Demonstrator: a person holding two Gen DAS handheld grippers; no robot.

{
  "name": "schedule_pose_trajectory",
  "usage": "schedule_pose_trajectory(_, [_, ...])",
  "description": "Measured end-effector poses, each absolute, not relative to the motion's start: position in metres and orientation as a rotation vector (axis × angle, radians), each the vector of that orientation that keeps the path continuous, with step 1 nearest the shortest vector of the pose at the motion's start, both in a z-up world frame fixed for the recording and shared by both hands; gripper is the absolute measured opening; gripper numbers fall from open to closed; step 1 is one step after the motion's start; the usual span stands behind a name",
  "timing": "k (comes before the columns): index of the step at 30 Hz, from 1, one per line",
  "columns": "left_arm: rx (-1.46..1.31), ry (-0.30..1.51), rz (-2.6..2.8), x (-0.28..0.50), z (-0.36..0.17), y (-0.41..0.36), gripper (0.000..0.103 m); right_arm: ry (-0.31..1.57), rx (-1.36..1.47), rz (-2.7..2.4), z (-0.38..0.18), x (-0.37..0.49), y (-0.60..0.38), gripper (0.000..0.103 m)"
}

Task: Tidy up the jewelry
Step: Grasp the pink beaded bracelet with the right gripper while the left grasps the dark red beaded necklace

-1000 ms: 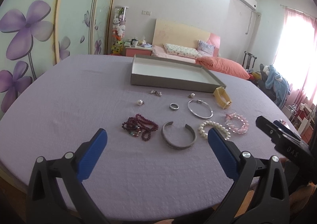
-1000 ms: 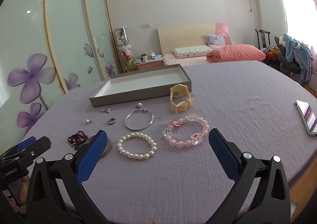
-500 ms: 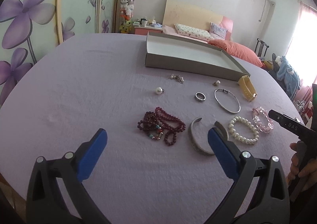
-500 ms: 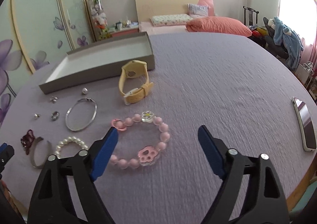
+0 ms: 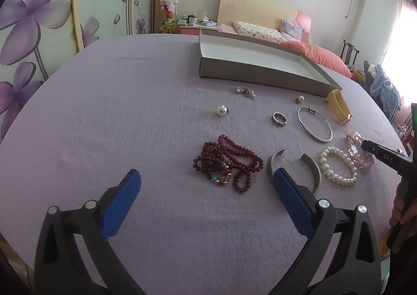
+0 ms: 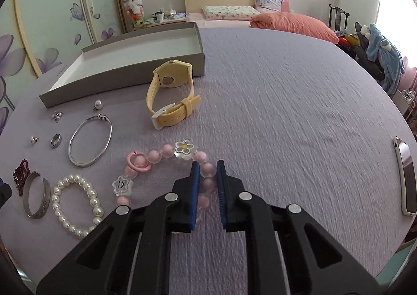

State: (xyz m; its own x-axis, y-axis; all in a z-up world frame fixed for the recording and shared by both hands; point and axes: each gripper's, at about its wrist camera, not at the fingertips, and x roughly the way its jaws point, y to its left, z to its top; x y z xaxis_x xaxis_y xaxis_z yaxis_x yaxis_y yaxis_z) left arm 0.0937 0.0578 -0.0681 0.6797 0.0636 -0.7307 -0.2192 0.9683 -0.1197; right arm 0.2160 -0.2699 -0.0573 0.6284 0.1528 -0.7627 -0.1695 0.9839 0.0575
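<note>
Now right claw (image 6: 208,173) pinching pink bracelet (image 6: 156,157)

Right claw (image 6: 208,170) sits on the near-right arc of the charm bracelet (image 6: 156,157). Left of it: pearl bracelet (image 6: 75,206), then cuff (image 6: 36,196). Ahead-left: bangle (image 6: 90,142), watch (image 6: 172,94), tray (image 6: 125,81) beyond. Phone (image 6: 405,177) far right, well apart.

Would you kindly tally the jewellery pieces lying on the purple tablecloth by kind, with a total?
Bracelets and bangles: 5 (dark red bead strand, grey open cuff, white pearl bracelet, thin silver bangle, pink bead charm bracelet)
Watches: 1 (yellow strap watch)
Rings: 1 (silver band ring)
Small pearl pieces, likely earrings: 3 ()
Total: 10
</note>
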Motion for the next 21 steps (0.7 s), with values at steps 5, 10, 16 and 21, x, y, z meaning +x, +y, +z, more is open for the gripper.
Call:
schedule_pose_trajectory(5, [-0.162, 0.838, 0.155, 0.100, -0.071, 0.056, 0.096, 0.837, 0.046, 0.234, -0.045, 0.212, -0.275, 0.014])
schedule_pose_trajectory(10, [-0.107, 0.884, 0.156, 0.112, -0.077, 0.052, 0.083, 0.814, 0.053, 0.261, -0.035, 0.210, -0.272, 0.014])
schedule_pose_trajectory(16, [-0.057, 0.901, 0.135, 0.120, -0.078, 0.044, 0.079, 0.823, 0.076, 0.290, -0.035, 0.213, -0.271, 0.014])
schedule_pose_trajectory(21, [-0.034, 0.902, 0.098, 0.130, -0.077, 0.034, 0.063, 0.815, 0.076, 0.298, -0.033, 0.213, -0.269, 0.014])
